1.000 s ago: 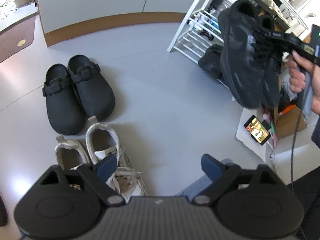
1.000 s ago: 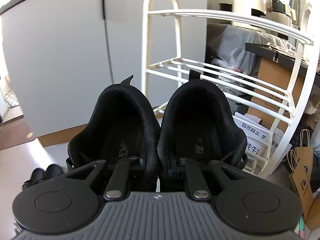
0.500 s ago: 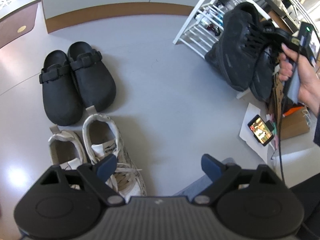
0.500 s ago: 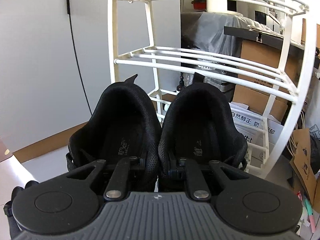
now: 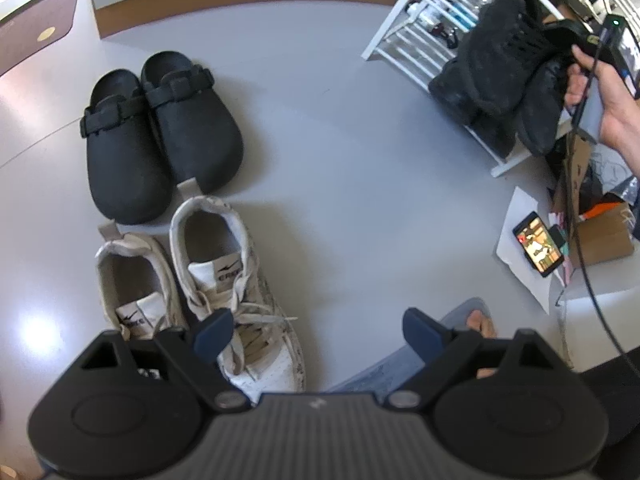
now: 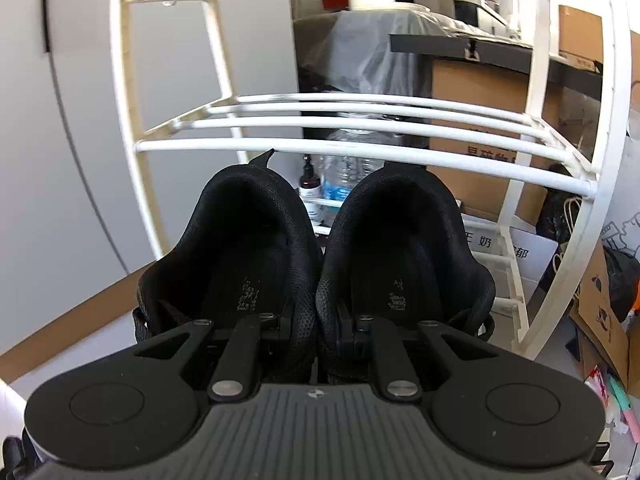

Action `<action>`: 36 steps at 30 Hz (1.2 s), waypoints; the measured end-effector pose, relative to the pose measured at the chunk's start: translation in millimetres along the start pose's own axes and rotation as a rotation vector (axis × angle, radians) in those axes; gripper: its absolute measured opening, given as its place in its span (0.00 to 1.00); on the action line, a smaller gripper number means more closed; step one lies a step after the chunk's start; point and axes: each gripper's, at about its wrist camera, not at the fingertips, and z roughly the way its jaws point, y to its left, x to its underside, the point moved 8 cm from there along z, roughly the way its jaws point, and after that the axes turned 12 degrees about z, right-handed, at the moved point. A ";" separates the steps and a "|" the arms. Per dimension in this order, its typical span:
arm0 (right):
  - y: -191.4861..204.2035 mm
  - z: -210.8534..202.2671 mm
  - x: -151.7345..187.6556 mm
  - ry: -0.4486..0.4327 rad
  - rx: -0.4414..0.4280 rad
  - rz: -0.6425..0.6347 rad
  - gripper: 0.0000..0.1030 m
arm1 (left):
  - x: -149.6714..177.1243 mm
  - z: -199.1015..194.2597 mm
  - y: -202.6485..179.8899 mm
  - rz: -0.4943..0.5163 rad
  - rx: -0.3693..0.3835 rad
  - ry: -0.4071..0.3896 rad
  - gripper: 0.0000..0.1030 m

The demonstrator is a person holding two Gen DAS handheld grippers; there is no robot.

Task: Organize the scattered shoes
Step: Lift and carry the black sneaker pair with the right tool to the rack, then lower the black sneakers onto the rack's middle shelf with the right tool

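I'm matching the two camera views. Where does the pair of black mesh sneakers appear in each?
Left wrist: pair of black mesh sneakers upper right, hanging from the right tongs.
Right wrist: centre, heels forward, clamped side by side.
Shared landmark: white wire shoe rack behind them.

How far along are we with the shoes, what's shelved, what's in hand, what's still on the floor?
Nothing visibly shelved yet. In hand: the right gripper is shut on the pair of black sneakers, pinching their inner collars, right in front of the white shoe rack. Left: the black clogs and white sneakers sit paired on the floor; the left gripper hangs open and empty above the white pair.
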 end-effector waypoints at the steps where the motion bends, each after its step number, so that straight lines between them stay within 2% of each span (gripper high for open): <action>1: -2.3 3.4 -2.1 -0.002 0.005 0.008 0.17 | 0.0 0.7 0.6 -0.001 0.000 0.000 0.90; 10: -23.0 31.9 -25.5 -0.011 0.066 0.087 0.17 | 4.4 8.8 4.1 -0.010 0.000 0.020 0.90; 26: -35.6 83.8 -69.3 -0.101 0.140 0.130 0.17 | -0.9 33.9 -0.5 -0.022 0.041 0.078 0.90; 34: -41.1 107.6 -83.0 -0.109 0.182 0.170 0.18 | -0.1 43.0 -0.6 -0.027 0.052 0.101 0.90; 36: -41.3 115.1 -85.7 -0.089 0.198 0.154 0.21 | 1.1 44.0 0.6 -0.032 0.053 0.106 0.90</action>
